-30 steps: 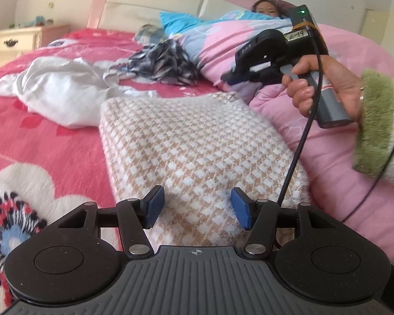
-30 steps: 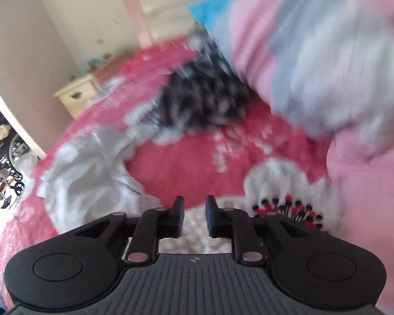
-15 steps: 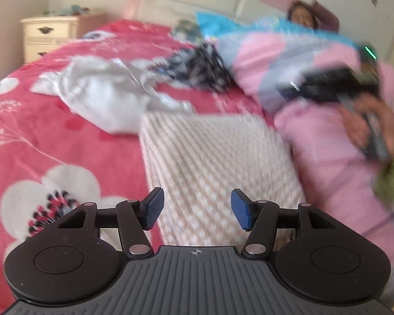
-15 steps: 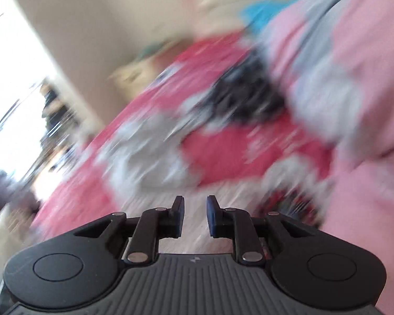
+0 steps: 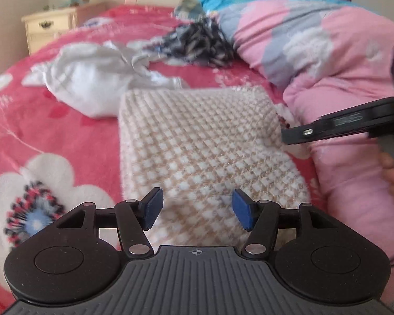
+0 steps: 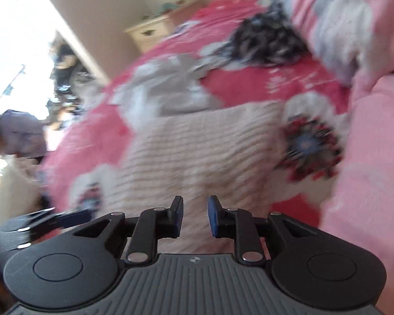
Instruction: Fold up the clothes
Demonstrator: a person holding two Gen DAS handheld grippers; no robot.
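Pink bedspread (image 5: 73, 136) bears folded knit garment (image 5: 197, 141), white heap (image 5: 92, 89).

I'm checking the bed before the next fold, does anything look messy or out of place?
Yes. The checked knit garment lies folded flat, but a white garment and a dark patterned one lie crumpled beyond it on the red blanket.

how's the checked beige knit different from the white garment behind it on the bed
The checked beige knit lies folded into a neat, flat rectangle; the white garment sits crumpled in a loose heap. The knit carries a beige-and-white check pattern, while the white garment looks plain. The knit is nearer the left claw; the white garment lies farther back. Both rest on the pink floral bedspread.
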